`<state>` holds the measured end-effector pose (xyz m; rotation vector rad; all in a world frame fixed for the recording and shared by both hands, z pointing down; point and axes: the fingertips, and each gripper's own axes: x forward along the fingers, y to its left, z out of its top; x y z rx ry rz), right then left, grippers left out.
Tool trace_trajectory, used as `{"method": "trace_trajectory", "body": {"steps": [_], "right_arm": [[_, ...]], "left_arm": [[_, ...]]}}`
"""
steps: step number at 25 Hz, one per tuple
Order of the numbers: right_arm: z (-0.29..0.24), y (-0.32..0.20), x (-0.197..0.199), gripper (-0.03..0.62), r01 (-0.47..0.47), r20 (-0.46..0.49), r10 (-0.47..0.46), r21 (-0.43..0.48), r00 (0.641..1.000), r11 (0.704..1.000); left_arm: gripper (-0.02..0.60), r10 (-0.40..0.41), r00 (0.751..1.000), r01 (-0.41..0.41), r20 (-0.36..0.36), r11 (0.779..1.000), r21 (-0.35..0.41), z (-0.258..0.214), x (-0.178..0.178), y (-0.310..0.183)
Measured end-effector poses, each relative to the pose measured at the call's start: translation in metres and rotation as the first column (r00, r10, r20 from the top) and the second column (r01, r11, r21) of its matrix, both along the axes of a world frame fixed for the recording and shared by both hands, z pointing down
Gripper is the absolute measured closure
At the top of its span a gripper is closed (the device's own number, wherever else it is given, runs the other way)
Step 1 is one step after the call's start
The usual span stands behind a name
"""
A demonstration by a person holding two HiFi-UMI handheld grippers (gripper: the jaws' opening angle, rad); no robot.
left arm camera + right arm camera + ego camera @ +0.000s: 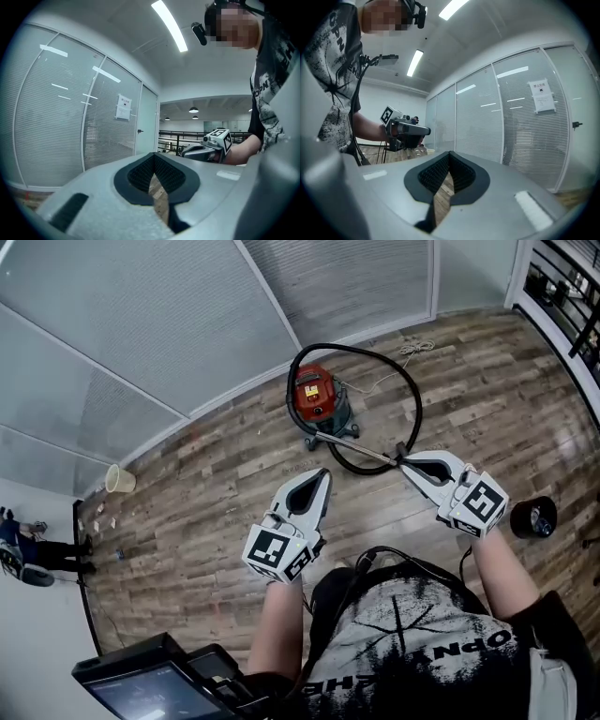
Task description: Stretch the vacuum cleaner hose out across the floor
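Note:
In the head view a red vacuum cleaner (317, 396) stands on the wooden floor near the glass wall. Its black hose (415, 395) loops out to the right and curls back to a metal wand (361, 449) lying in front of the machine. My left gripper (324, 474) is held up in the air, shut and empty, pointing toward the vacuum. My right gripper (405, 465) is also shut and empty; its tip appears over the wand's near end. Both gripper views look at walls and ceiling, with the jaws (154, 165) (448, 165) closed on nothing.
Glass partitions with blinds (141, 324) run along the far side. A beige cup (119, 480) sits by the wall at left, with a black roll (534, 517) on the floor at right. A white cord (412, 351) lies behind the vacuum. A railing (562, 287) is at upper right.

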<state>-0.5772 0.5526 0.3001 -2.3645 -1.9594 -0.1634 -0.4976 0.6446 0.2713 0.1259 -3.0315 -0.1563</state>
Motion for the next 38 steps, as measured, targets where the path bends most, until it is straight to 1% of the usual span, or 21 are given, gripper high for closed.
{"method": "trace_trajectory", "body": {"steps": [3, 6, 9, 12, 16, 21, 25, 27, 31, 34, 38], "right_arm": [[0.008, 0.003, -0.008, 0.588, -0.005, 0.013, 0.005, 0.007, 1.0, 1.0], [0.013, 0.007, -0.013, 0.588, -0.016, 0.004, 0.016, 0.023, 1.0, 1.0], [0.018, 0.014, -0.016, 0.588, -0.034, -0.001, 0.034, 0.033, 0.999, 0.999], [0.023, 0.026, -0.023, 0.588, -0.052, 0.009, 0.051, 0.04, 0.999, 0.998], [0.017, 0.058, -0.032, 0.588, -0.088, -0.017, 0.088, 0.022, 0.996, 0.996], [0.001, 0.112, -0.047, 0.588, -0.134, -0.012, 0.134, -0.012, 0.991, 0.991], [-0.001, 0.16, -0.052, 0.588, -0.157, -0.004, 0.157, -0.016, 0.988, 0.988], [0.003, 0.179, -0.053, 0.588, -0.169, -0.004, 0.169, -0.007, 0.986, 0.986], [0.018, 0.212, -0.056, 0.588, -0.188, 0.004, 0.188, 0.02, 0.982, 0.982], [0.025, 0.233, -0.058, 0.588, -0.181, 0.021, 0.18, 0.039, 0.983, 0.983], [0.035, 0.248, -0.063, 0.588, -0.171, 0.042, 0.168, 0.081, 0.985, 0.982]], "left_arm": [[0.583, -0.003, 1.0, 0.001, 0.028, 0.998, 0.062, 0.004, -0.003, 0.008], [0.583, 0.008, 1.0, -0.009, 0.029, 0.998, 0.057, 0.007, -0.009, 0.015], [0.583, 0.034, 0.998, -0.038, 0.052, 0.996, 0.081, 0.01, -0.016, 0.024], [0.583, 0.062, 0.996, -0.066, 0.057, 0.995, 0.072, 0.017, -0.029, 0.039], [0.583, 0.103, 0.993, -0.108, 0.061, 0.991, 0.082, 0.012, -0.044, 0.074], [0.583, 0.16, 0.985, -0.164, 0.061, 0.985, 0.056, 0.003, -0.063, 0.123], [0.583, 0.209, 0.977, -0.21, 0.04, 0.977, 0.018, 0.007, -0.076, 0.163], [0.583, 0.235, 0.971, -0.235, 0.031, 0.972, 0.01, 0.013, -0.079, 0.177], [0.583, 0.268, 0.963, -0.269, 0.032, 0.963, 0.028, 0.029, -0.087, 0.206], [0.583, 0.283, 0.959, -0.284, 0.027, 0.958, 0.037, 0.038, -0.094, 0.223], [0.583, 0.296, 0.955, -0.296, 0.019, 0.954, 0.051, 0.044, -0.104, 0.236]]}}
